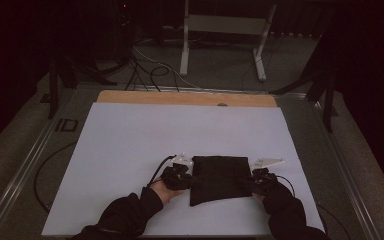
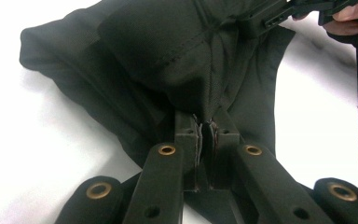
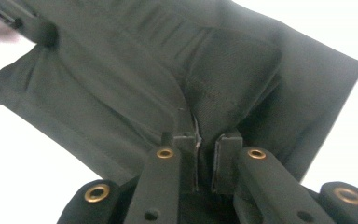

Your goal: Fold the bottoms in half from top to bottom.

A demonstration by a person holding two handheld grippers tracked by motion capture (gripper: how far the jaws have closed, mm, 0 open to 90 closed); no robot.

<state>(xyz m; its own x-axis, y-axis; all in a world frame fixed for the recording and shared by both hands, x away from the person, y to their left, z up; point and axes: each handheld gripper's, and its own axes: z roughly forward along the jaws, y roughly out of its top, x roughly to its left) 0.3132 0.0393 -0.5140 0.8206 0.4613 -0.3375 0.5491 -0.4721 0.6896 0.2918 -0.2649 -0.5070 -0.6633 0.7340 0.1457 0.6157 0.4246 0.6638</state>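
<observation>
While the person's forearms come in from the near edge of the table, a folded black cloth (image 1: 217, 177) lies on the white sheet (image 1: 130, 150) near that edge, between the two grippers. The left gripper (image 1: 184, 176) sits at the cloth's left edge and the right gripper (image 1: 250, 182) at its right edge, each held in a dark-sleeved hand. In the left gripper view the jaws stand almost together, pinching a seamed fold of the cloth (image 2: 177, 60) between the pads, and the fabric bunches up and away from them. The other gripper (image 2: 279, 14) shows at the top right of that view, gripping the far side. In the right gripper view the jaws are likewise nearly closed, with a thin edge of the cloth (image 3: 168, 79) caught between them, the rest spreading out over the white sheet (image 3: 331, 28). The cloth looks slightly rumpled and drawn taut between the two grips. A wooden strip (image 1: 185, 97) borders the sheet's far side.
</observation>
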